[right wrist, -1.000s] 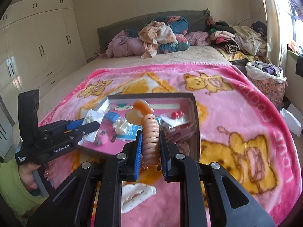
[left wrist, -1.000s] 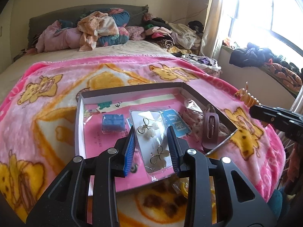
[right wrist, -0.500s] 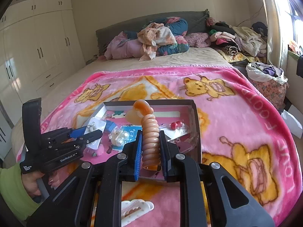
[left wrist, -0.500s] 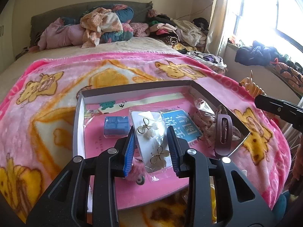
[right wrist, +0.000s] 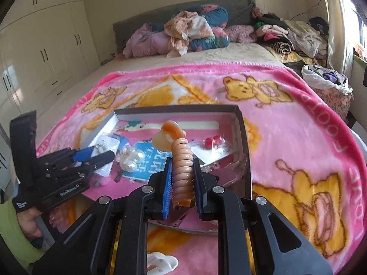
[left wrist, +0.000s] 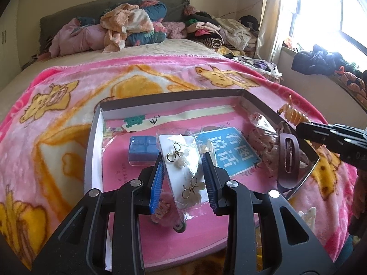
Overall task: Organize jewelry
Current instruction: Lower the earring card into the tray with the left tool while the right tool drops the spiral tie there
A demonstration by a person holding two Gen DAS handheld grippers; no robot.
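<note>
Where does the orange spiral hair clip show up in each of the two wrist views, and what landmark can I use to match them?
Left wrist view: the orange spiral hair clip is at the right edge, sticking out of the right gripper.
Right wrist view: it stands centre frame, clamped between that gripper's blue pads.
Shared landmark: the blue card with white characters in the box.

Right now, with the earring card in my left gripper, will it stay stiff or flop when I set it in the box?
Probably floppy: the earring card is thin, in a clear plastic sleeve that sticks out past the left gripper. Likely very light. The sleeve looks glossy, so it may slide on the box floor.
</note>
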